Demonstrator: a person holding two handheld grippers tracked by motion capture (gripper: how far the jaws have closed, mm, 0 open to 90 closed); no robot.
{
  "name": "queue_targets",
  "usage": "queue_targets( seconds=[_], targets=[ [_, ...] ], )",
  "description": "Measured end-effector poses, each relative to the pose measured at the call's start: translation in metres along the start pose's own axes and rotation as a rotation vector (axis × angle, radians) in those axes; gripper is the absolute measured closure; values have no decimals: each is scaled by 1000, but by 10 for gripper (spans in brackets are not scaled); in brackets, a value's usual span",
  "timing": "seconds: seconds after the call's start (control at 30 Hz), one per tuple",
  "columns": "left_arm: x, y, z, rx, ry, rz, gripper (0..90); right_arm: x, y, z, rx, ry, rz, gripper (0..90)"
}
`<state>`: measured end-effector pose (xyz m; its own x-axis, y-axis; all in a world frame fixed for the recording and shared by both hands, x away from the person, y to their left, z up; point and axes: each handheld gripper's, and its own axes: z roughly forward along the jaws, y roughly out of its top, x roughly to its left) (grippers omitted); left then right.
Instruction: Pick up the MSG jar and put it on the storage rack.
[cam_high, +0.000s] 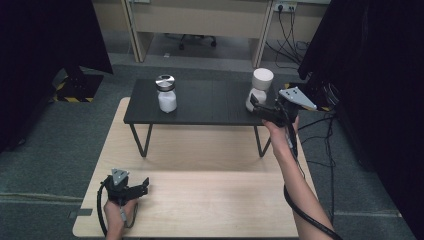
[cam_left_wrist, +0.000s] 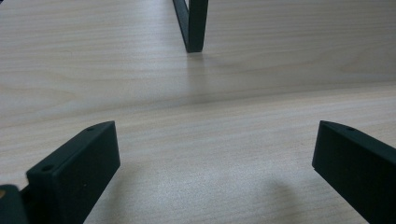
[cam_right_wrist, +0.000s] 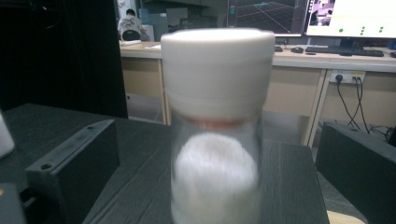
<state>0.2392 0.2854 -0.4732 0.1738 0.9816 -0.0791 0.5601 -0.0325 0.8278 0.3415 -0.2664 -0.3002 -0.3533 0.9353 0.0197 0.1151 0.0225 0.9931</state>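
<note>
A clear jar with a white lid (cam_high: 260, 89) stands at the right end of the small black shelf (cam_high: 210, 102); it holds something white. My right gripper (cam_high: 256, 104) is open right at this jar, and in the right gripper view the jar (cam_right_wrist: 215, 126) stands between the two jaws, apart from both. A second jar with a silver lid (cam_high: 166, 93) stands at the shelf's left part. My left gripper (cam_high: 145, 186) rests low over the wooden table (cam_high: 210, 200) near its front left corner, open with nothing between its jaws.
The shelf stands on thin black legs (cam_high: 141, 140) over the back of the table; one leg (cam_left_wrist: 192, 23) rises ahead of the left gripper. A cable (cam_high: 305, 215) trails from the right gripper along the forearm. Dark curtains flank both sides, and desks stand behind.
</note>
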Motion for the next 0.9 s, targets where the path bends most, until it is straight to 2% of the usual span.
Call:
queue_targets(
  seconds=[0.47, 0.67, 0.9],
  targets=[
    [0, 1, 1, 8, -3, 1, 0, -9, -44, -36, -36, -3, 8, 3],
    [1, 1, 1, 9, -5, -1, 0, -8, -64, -48, -31, -17, -29, 3],
    [1, 1, 1, 10, -3, -1, 0, -6, -94, -61, -31, -20, -41, 3]
  ],
)
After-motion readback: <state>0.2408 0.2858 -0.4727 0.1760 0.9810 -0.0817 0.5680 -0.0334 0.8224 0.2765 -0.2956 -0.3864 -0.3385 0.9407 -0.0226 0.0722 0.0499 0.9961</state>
